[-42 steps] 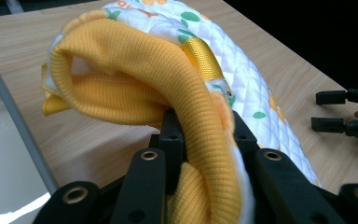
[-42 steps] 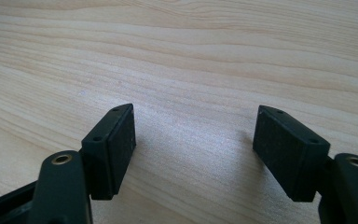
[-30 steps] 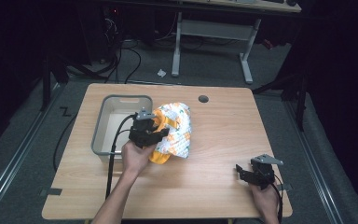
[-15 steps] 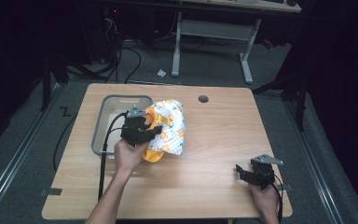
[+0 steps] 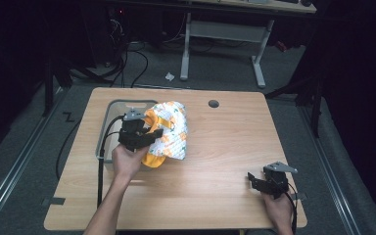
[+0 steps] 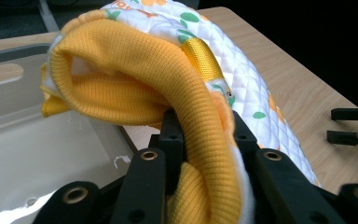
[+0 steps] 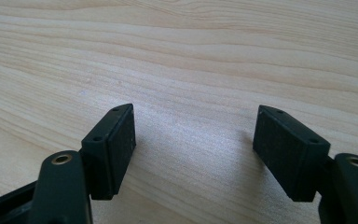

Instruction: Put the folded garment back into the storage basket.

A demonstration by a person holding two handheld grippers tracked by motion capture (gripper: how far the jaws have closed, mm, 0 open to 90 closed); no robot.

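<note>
Clamped on the yellow ribbed hem of the garment (image 6: 135, 88), my left gripper (image 5: 138, 133) held the bundle at about nine o'clock on the bench (image 5: 225, 147). The quilted white part with its orange and green print lay draped over the right rim of the grey bin (image 5: 108, 128), half on the wood and half above the tray. In the left gripper view the hem ran thick between the two black jaws, doubled over, so the hold looked deep rather than a pinch on the edge.

My right gripper (image 5: 269, 183) rested at five o'clock on the bench, jaws spread wide with nothing between them, bare wood beneath.

I judged the step to be getting the garment into the bin. To do it well I would lift enough for the trailing quilted part to clear the rim, carry toward nine o'clock until the bulk hung over the bin's floor, then lower before letting go, so nothing was left draped over the wall.
</note>
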